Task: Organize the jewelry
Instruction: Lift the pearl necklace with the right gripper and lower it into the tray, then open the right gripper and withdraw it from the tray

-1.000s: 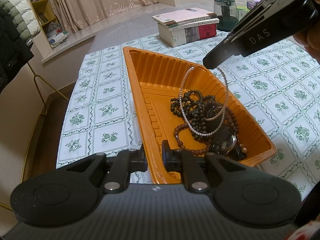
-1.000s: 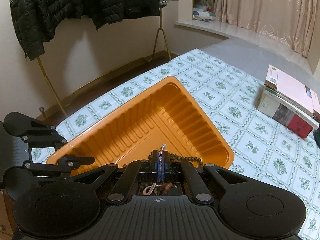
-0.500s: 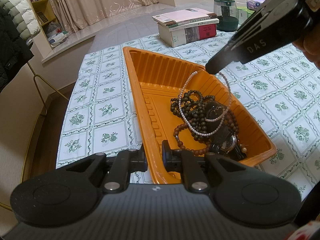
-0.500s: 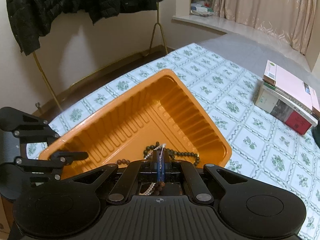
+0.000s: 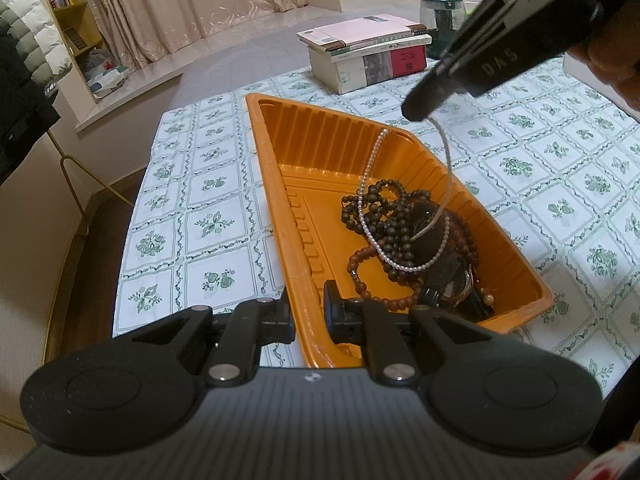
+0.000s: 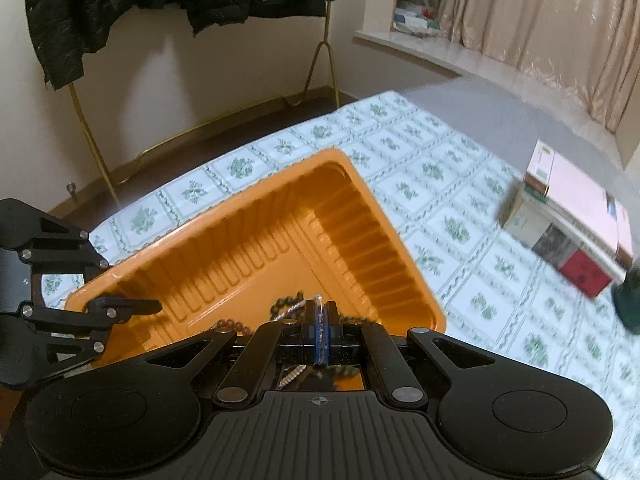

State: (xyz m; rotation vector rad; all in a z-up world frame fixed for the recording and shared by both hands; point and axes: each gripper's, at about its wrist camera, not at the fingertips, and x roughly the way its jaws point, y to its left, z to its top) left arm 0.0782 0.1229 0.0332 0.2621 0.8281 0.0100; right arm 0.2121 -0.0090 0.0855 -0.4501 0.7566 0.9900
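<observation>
Nearest in the left wrist view, the left hand-held gripper (image 5: 308, 314) is pinched down on the near rim of the orange tray (image 5: 280, 216), one finger outside the wall and one inside, with only the thin plastic edge between them. Just beyond those fingers, inside the tray's near right end, lies the tangle: dark bead strands (image 5: 384, 216), a reddish-brown bead strand (image 5: 362, 264), and what looks like a watch (image 5: 452, 288) at the bottom of the heap.

Rising out of that pile goes the pearl necklace (image 5: 370, 184), its lower loop draped on the dark beads, its two sides stretched up to the right hand-held gripper (image 5: 416, 110), which hangs above the tray's far right rim. Its tips are closed tight on the strand.

From the right wrist camera, up close, the right hand-held gripper (image 6: 322, 322) shows its blue pads pressed together with the pearl necklace (image 6: 294, 308) caught between them, a short length trailing below. This view hides most of the heap under the gripper body, but it shows the tray's bare ribbed far half (image 6: 280, 248) and the left hand-held gripper (image 6: 132, 307) at the tray's left rim.

Farther off, on the counter (image 5: 212, 224) with its green-patterned cloth, sits a stack of books (image 5: 366, 54), and beyond it a dark green jar (image 5: 442, 20).
</observation>
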